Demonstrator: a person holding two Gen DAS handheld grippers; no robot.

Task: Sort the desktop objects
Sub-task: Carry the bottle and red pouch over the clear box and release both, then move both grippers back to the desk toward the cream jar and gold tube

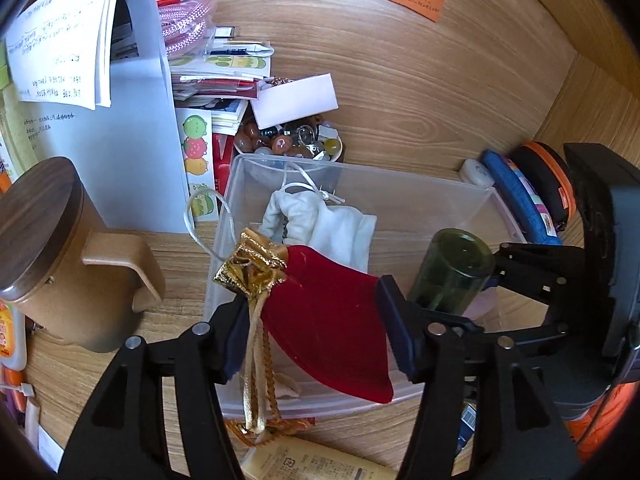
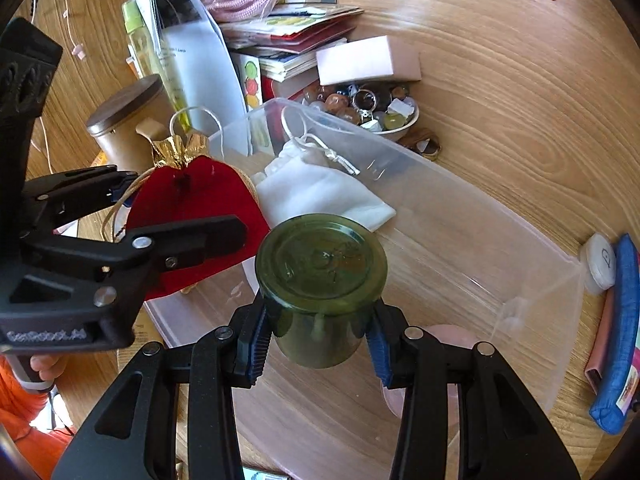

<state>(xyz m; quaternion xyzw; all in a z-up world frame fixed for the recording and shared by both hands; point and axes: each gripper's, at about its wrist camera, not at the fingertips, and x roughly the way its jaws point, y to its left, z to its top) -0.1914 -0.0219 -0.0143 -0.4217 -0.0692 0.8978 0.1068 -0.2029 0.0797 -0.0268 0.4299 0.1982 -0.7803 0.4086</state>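
My left gripper (image 1: 316, 324) is shut on a red velvet pouch (image 1: 332, 320) with a gold top and cord, held over the near left end of a clear plastic bin (image 1: 400, 200). A white drawstring bag (image 1: 320, 220) lies inside the bin. My right gripper (image 2: 318, 338) is shut on a green glass jar (image 2: 320, 284), held over the bin (image 2: 460, 240). The right gripper and the jar (image 1: 452, 268) also show in the left wrist view, at the right. The left gripper (image 2: 160, 216) with the pouch (image 2: 200, 216) shows at the left of the right wrist view.
A brown mug with a dark wooden lid (image 1: 60, 248) stands left of the bin. Behind the bin are a bowl of stones (image 1: 288, 142), a white card, stacked papers and booklets. A blue pouch (image 2: 620, 340) and a white round case (image 2: 600, 264) lie right of the bin.
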